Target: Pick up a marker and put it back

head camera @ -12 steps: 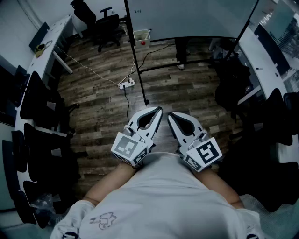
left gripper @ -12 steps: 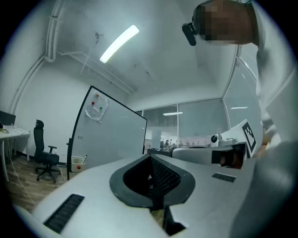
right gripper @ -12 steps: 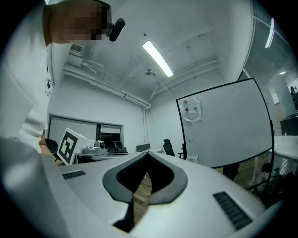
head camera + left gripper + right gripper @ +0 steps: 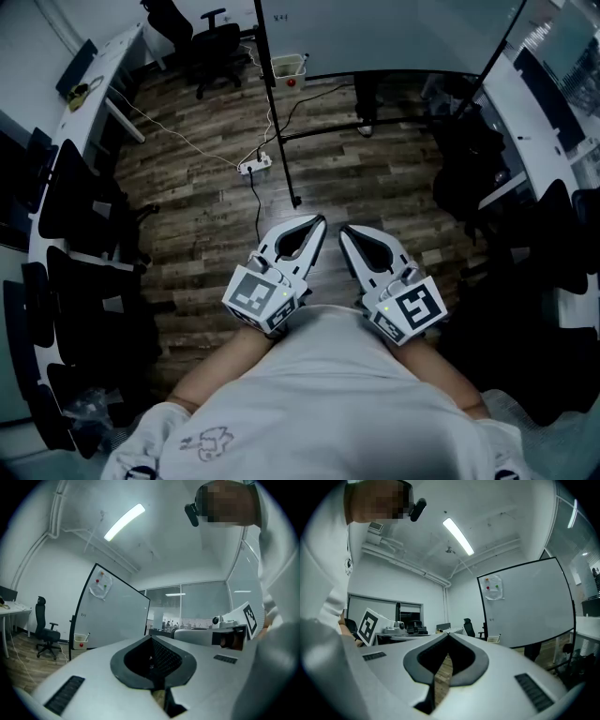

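Observation:
Both grippers are held close in front of the person's chest, pointing forward over the wooden floor. My left gripper [image 4: 317, 223] is shut with nothing between its jaws, its tips meeting [image 4: 151, 637]. My right gripper [image 4: 345, 231] is also shut and holds nothing, its tips touching [image 4: 449, 634]. The two grippers lie side by side, a little apart. Ahead stands a whiteboard [image 4: 112, 616] on a black stand, with a small white tray [image 4: 284, 70] at its foot. I cannot make out a marker for certain.
The whiteboard's black stand foot [image 4: 294, 201] and a power strip [image 4: 255, 167] with its cable lie on the floor ahead. Office chairs [image 4: 214, 49] stand at the back left. Desks line the left [image 4: 98, 80] and right [image 4: 530, 108] sides.

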